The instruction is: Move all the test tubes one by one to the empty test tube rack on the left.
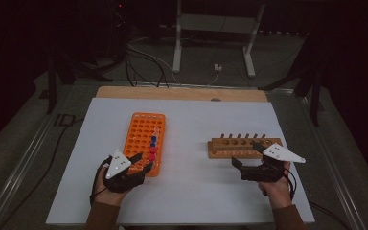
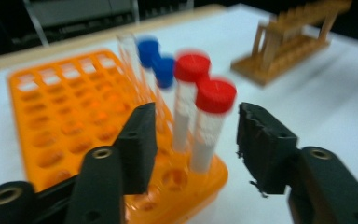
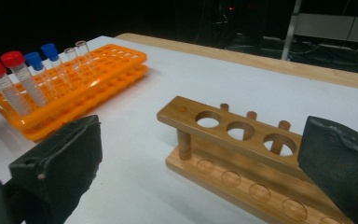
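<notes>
From the high view, the transfer looks barely begun: every capped tube stands in the orange rack (image 1: 144, 142), the wooden rack (image 1: 242, 147) looks empty, and the left gripper (image 1: 143, 163) sits at the orange rack's near end. In the left gripper view, wide-open jaws straddle the nearest red-capped tube (image 2: 210, 123), clear-walled with white contents, gripping nothing. In the right gripper view, the right gripper (image 3: 200, 168) gapes, unladen, the wooden rack between its jaws.
</notes>
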`<state>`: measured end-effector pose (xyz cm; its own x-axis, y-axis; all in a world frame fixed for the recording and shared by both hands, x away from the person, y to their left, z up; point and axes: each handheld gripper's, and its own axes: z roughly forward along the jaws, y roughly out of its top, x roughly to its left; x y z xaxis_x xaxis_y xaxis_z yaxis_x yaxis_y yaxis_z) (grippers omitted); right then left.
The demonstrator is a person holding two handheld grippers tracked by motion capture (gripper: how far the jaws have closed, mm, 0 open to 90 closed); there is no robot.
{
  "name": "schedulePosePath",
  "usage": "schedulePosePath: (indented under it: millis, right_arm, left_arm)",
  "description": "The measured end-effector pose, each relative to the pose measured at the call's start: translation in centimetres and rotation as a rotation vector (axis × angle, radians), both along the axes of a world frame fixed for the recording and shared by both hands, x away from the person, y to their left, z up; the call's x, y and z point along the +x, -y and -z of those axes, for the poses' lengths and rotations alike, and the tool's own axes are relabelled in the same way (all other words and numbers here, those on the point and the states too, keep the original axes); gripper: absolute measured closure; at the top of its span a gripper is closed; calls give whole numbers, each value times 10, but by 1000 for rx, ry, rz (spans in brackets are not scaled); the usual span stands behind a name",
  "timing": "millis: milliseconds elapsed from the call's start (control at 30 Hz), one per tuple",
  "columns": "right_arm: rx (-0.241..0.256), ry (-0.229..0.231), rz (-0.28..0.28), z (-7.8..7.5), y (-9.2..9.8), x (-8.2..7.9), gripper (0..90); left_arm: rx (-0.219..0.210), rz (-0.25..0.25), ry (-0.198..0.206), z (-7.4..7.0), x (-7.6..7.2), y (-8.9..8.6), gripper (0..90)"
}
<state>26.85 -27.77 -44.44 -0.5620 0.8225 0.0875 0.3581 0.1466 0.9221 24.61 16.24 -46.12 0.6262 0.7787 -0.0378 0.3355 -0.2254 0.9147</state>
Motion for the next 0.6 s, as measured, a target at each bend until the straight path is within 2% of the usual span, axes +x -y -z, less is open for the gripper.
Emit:
schedulePosePath:
  millis: [133,300,467,600]
  right_arm:
    - [0,-3,7,4,4,0,0]
    - [4,7,10,7,7,-1,0]
    - [2,6,23,10,12,-3,0]
    - [5,4,33,13,15,-5,0]
  left_arm:
    - [-58,-50,51,-10,-2,-12,387]
    - [-109,-132,81,-14,-2,-27,284]
    - [-121,-190,103,-15,-2,-36,226]
    - [-128,-230,95,-13,0,-41,164]
